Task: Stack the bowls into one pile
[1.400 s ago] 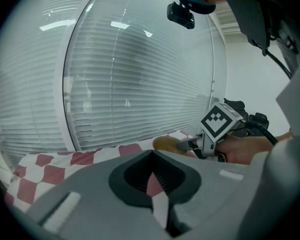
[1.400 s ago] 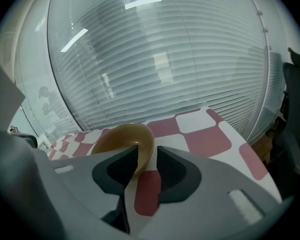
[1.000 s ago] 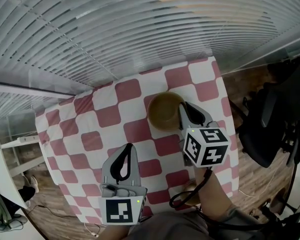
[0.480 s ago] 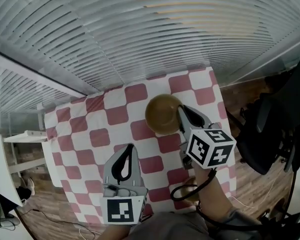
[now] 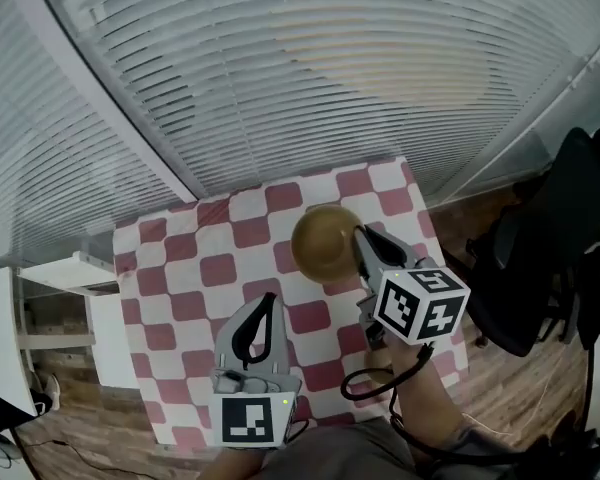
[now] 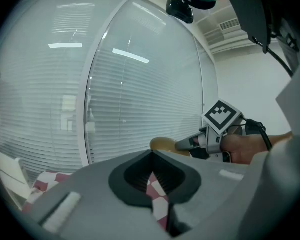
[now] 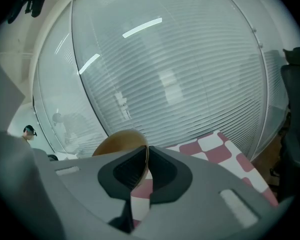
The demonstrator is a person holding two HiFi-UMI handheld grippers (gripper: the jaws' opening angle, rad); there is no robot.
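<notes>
An olive-brown bowl (image 5: 323, 241) hangs above the checkered table (image 5: 190, 268), pinched by its rim in my right gripper (image 5: 363, 236), which is shut on it. The right gripper view shows the bowl (image 7: 119, 143) edge-on between the jaws of that gripper (image 7: 146, 150). My left gripper (image 5: 268, 299) is lower left, shut with nothing in it; its jaws meet at the tip (image 6: 151, 154). From the left gripper view the bowl (image 6: 162, 144) and the right gripper's marker cube (image 6: 221, 116) appear at the right.
The red-and-white checkered cloth covers a small table beside a wall of white blinds (image 5: 280, 68). A dark office chair (image 5: 550, 238) stands on the wooden floor at the right. A white shelf unit (image 5: 65, 308) is at the left.
The head camera has risen, so the table looks smaller and farther below. The right gripper still holds the bowl, now lifted higher off the cloth. The left gripper stays shut.
</notes>
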